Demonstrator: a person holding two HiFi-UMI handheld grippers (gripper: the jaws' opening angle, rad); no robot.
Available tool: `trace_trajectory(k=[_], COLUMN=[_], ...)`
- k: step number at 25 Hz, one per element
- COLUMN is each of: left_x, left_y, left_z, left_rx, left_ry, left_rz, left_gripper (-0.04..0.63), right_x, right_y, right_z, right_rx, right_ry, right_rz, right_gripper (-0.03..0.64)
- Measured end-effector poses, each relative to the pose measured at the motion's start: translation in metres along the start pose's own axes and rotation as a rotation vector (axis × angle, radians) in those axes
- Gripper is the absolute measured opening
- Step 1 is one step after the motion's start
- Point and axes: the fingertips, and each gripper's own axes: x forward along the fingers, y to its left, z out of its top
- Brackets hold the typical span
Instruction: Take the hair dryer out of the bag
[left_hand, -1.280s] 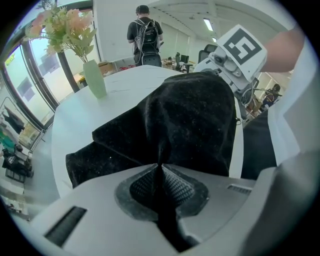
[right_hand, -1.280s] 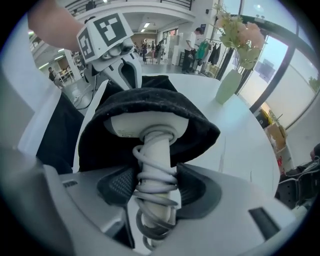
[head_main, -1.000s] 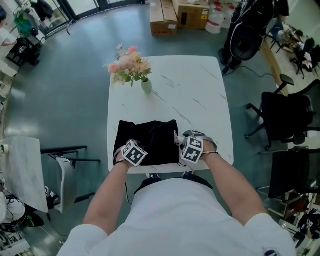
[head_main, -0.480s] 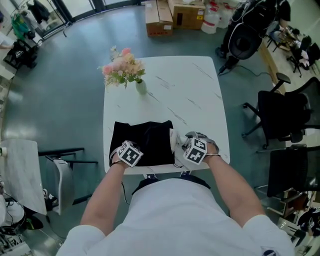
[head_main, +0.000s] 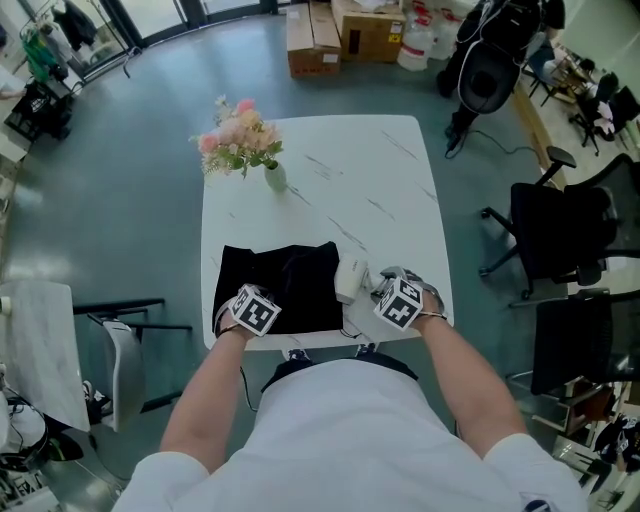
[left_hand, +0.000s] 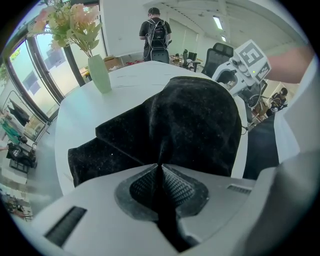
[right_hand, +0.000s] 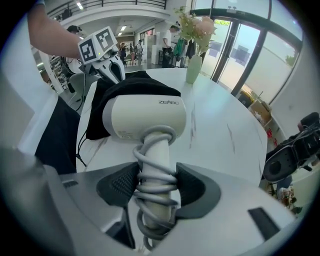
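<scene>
A black cloth bag (head_main: 280, 288) lies flat at the near left of the white marble table (head_main: 350, 190). My left gripper (head_main: 240, 318) is shut on the bag's near edge, black fabric (left_hand: 190, 120) pinched between the pads. The cream hair dryer (right_hand: 145, 117) is outside the bag, just right of its open end (head_main: 350, 279). My right gripper (head_main: 385, 300) is shut on its handle (right_hand: 156, 165), which has grey cord wound round it. The dryer's body points back toward the bag's mouth (right_hand: 131, 86).
A pale green vase with pink flowers (head_main: 240, 145) stands at the table's far left corner. Black office chairs (head_main: 560, 235) sit to the right of the table, a small stand (head_main: 130, 330) to the left. Cardboard boxes (head_main: 345, 30) lie beyond the table.
My right gripper has drawn the hair dryer rightward out of the bag, and the cream body now shows beside the bag. The left gripper kept its hold on the bag.
</scene>
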Motion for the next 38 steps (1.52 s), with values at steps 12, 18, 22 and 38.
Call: trace_trajectory(k=[12, 18, 22, 38], left_x=[0.0, 0.001, 0.001, -0.043], left_y=[0.0, 0.001, 0.001, 0.002], left_z=[-0.002, -0.002, -0.001, 0.018], left_rx=[-0.038, -0.052, -0.044, 0.023], left_ry=[-0.009, -0.007, -0.019, -0.193], left_rz=[0.05, 0.046, 0.051, -0.013], left_gripper=[0.032, 0.032, 0.034, 0.061], right_x=[-0.014, -0.014, -0.014, -0.08], right_y=[-0.028, -0.03, -0.031, -0.01], right_z=[-0.049, -0.058, -0.059, -0.001], right_rx=[0.146, 0.154, 0.142, 0.311], right_ry=[0.035, 0.05, 0.054, -0.167], right_rz=[-0.062, -0.067, -0.096, -0.229], right_gripper=[0.244, 0.245, 0.25, 0.279])
